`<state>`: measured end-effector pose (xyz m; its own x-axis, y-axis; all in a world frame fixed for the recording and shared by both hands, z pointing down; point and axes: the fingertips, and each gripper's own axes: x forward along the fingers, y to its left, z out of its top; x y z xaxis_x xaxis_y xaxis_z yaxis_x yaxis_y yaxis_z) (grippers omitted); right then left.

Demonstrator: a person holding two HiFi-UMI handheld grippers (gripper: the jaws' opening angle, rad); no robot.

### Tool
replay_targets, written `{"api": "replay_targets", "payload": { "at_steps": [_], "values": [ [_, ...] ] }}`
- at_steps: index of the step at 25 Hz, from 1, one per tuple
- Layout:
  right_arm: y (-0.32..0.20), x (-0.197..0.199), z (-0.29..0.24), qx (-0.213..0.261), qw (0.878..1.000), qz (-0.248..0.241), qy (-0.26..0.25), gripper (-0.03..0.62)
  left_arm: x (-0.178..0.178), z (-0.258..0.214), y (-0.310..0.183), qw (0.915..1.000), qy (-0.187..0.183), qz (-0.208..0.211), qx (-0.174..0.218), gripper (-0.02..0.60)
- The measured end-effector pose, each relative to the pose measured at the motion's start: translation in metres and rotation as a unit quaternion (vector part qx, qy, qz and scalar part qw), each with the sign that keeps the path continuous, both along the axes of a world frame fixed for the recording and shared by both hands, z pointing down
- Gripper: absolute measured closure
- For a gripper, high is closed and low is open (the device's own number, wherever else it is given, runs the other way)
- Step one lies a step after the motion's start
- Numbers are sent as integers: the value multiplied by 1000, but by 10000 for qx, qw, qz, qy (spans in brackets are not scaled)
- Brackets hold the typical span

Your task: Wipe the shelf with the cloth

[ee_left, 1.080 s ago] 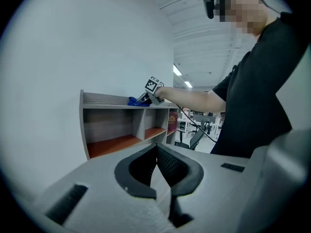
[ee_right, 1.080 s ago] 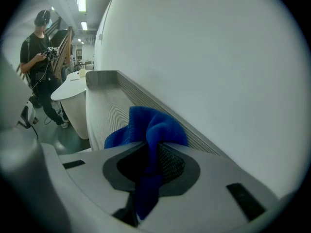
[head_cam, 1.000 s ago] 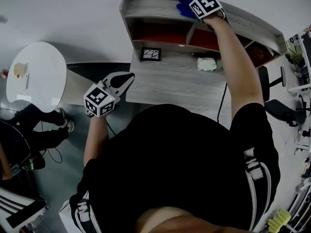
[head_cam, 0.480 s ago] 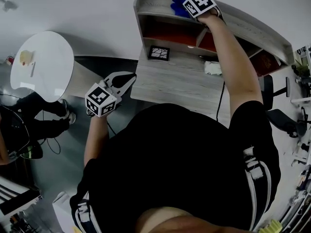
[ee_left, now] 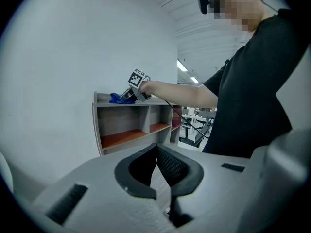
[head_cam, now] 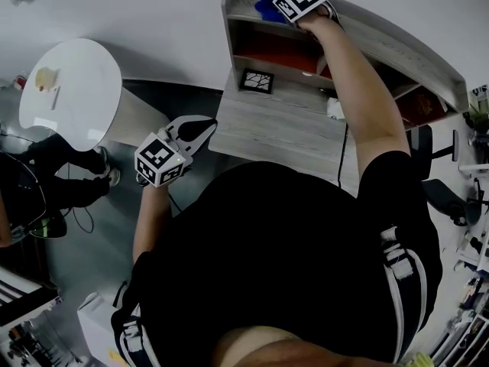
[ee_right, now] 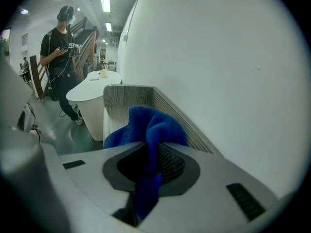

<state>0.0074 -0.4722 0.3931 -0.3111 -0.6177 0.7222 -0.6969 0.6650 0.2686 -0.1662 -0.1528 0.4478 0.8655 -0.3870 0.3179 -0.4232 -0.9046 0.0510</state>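
The right gripper [ee_right: 153, 163] pinched the blue cloth [ee_right: 151, 124] atop the shelf [head_cam: 399, 40], while the left gripper [ee_left: 156, 152] hung pressed together, empty.

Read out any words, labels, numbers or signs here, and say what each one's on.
No readable text anywhere.
Cubes on the left tongs and right tongs: square markers only, no letters.
Frame on the desk: line pattern, no words.
Cloth: plain blue, no label showing.
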Motion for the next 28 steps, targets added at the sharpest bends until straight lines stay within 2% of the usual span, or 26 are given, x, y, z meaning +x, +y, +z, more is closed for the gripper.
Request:
{"api": "replay_targets", "payload": {
  "at_steps": [11,19,28],
  "values": [
    [-9,-39,1,3,9995,-315,-2,534,-5,5,7,9996,-262,24,44,565],
    [-9,-49,-1,18,9990,-447,79,534,-9,0,5,9999,-123,-83,88,565],
    [-7,-48,-3,63,9990,-431,-28,534,-2,-3,4,10000,-34,26,56,565]
  ]
}}
